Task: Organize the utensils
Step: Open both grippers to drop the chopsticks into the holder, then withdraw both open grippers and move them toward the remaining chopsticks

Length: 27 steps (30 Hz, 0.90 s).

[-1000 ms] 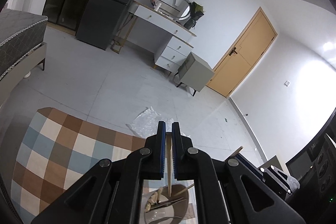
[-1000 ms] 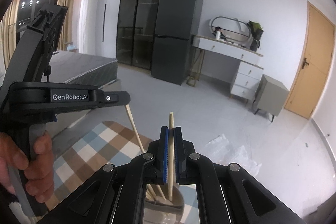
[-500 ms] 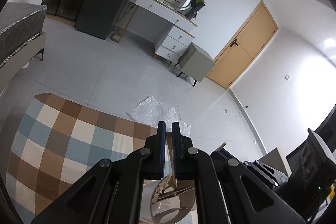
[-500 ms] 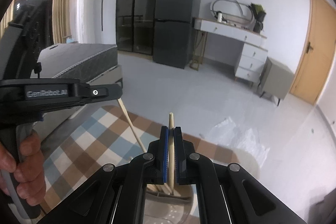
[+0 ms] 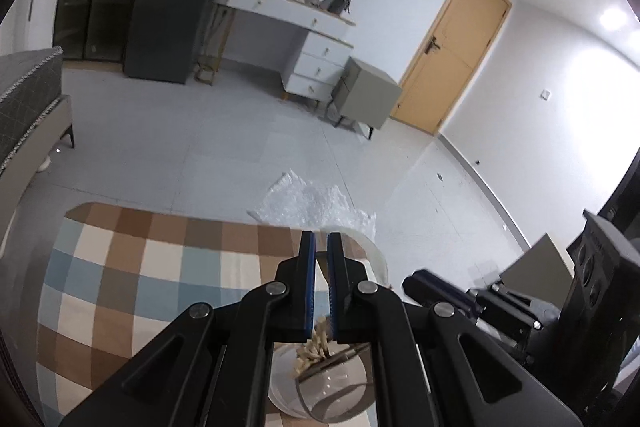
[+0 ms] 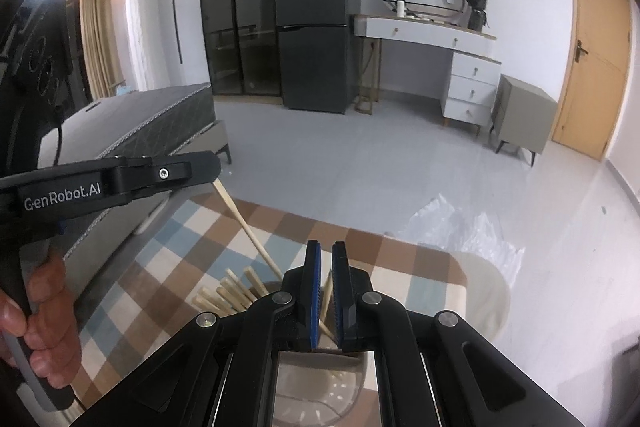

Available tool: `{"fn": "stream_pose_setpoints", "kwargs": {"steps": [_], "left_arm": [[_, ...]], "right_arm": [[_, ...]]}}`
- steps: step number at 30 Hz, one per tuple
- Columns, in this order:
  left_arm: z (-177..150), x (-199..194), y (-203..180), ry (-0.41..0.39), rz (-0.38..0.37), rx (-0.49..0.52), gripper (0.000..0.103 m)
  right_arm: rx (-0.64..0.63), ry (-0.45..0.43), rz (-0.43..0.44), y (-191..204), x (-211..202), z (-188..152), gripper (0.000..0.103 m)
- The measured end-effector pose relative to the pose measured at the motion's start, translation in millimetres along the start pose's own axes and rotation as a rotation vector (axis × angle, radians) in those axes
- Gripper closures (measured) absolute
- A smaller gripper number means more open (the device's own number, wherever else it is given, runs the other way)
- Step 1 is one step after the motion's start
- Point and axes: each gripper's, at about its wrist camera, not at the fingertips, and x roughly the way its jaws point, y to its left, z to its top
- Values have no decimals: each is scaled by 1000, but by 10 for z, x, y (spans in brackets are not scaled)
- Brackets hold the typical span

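The right gripper (image 6: 327,291) hides most of its chopstick (image 6: 326,297).

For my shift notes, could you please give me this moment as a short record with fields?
left gripper: shut on a wooden chopstick, tilted, lower end in the container
right gripper: shut on another chopstick
container: below both grippers, by the table edge
contents: a bundle of chopsticks leaning inside
floor: checked rug, crumpled plastic sheet
person: one hand on the left gripper's handle
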Motion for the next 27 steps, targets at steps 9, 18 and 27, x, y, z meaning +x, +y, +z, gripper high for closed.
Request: {"fn": "stream_pose_setpoints", "kwargs": {"steps": [9, 18, 27], "left_arm": [[-131, 275, -96, 200, -78, 27, 102], [-148, -91, -24, 167, -27, -30, 56], [-314, -620, -14, 95, 120, -15, 31]], "right_arm": [[57, -7, 5, -171, -139, -102, 86], [154, -24, -4, -311, -436, -302, 69], [186, -73, -7, -116, -825, -427, 45]]}}
